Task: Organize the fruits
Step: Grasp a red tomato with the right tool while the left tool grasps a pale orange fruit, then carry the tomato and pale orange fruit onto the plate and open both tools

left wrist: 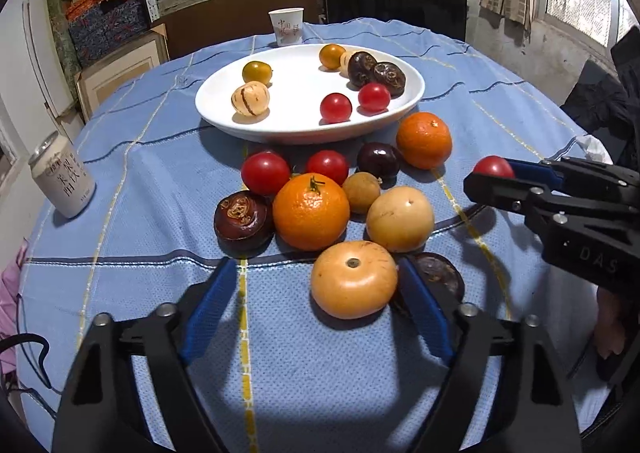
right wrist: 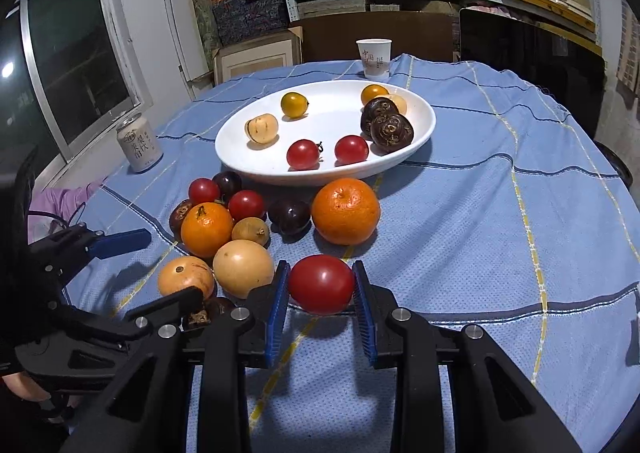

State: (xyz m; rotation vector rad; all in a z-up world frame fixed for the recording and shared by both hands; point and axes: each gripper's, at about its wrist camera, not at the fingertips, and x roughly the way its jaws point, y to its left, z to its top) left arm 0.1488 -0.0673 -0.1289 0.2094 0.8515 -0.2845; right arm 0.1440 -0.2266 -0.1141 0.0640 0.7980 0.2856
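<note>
A white oval plate (left wrist: 224, 113) (right wrist: 424, 125) holds several small fruits: red tomatoes, yellow ones, dark water chestnuts. In front of it lies a pile of loose fruit on the blue cloth, with two oranges (left wrist: 311, 211) (right wrist: 345, 211). My left gripper (left wrist: 320, 281) is open, its blue pads on either side of an orange-yellow round fruit (left wrist: 354, 279) (right wrist: 185, 276), apart from it. My right gripper (right wrist: 321, 285) (left wrist: 490, 177) is shut on a red tomatoes (right wrist: 321, 284) (left wrist: 494, 167), held just above the cloth, right of the pile.
A drink can (left wrist: 63, 181) (right wrist: 139, 147) stands at the table's left. A paper cup (left wrist: 286, 26) (right wrist: 374, 58) stands behind the plate. Shelves with boxes and a dark chair back (left wrist: 396, 1) are beyond the round table.
</note>
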